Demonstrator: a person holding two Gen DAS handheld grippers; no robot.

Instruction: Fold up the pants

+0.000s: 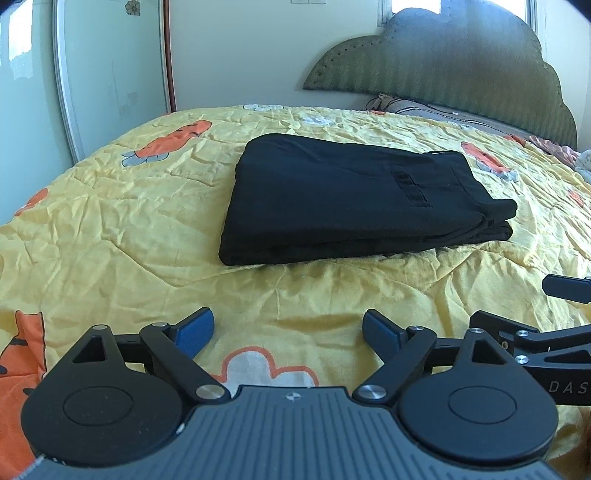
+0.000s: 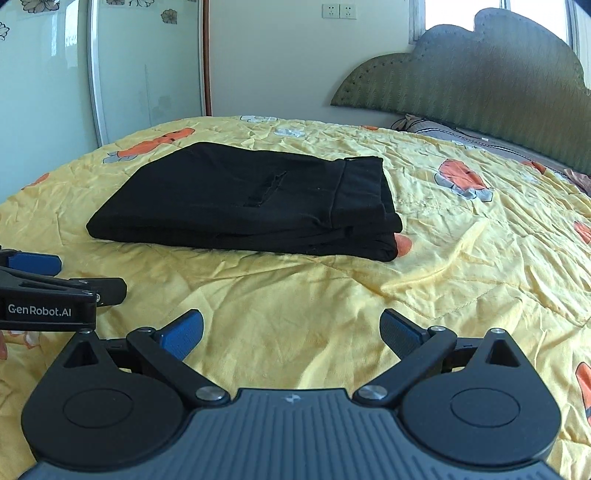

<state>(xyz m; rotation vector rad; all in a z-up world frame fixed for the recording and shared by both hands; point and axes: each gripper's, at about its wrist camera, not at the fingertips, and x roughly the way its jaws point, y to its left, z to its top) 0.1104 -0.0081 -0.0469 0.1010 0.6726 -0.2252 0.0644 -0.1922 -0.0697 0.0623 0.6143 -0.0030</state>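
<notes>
A pair of black pants [image 1: 354,199] lies folded into a thick, stacked rectangle on a bed, resting on a crumpled yellow quilt [image 1: 122,221] printed with orange carrots and white flowers. From the left wrist camera the bundle sits ahead and slightly to the right; a stitched pocket opening shows on its top layer and the stacked fold edges face the near right corner. From the right wrist camera the same pants [image 2: 251,203] lie ahead and to the left, the waistband end turned toward the right. The left gripper [image 1: 288,334] hovers over bare quilt short of the bundle, its blue-padded fingers spread wide with nothing between them and well clear of the cloth of the pants. The right gripper [image 2: 291,334] is likewise released, its jaws standing wide apart over the quilt [image 2: 461,258], holding nothing. Each tool shows at the edge of the other's view: the right gripper [image 1: 546,321] enters at the right side of the left camera's picture, and the left gripper [image 2: 55,288], marked GenRobot.AI, enters from the left of the right camera's picture, the two side by side. Behind the bed stands a green scalloped headboard [image 1: 461,62], with a pillow [image 1: 424,110] at its foot. A glass sliding door [image 2: 147,62] and two wall sockets [image 2: 340,11] lie beyond.
</notes>
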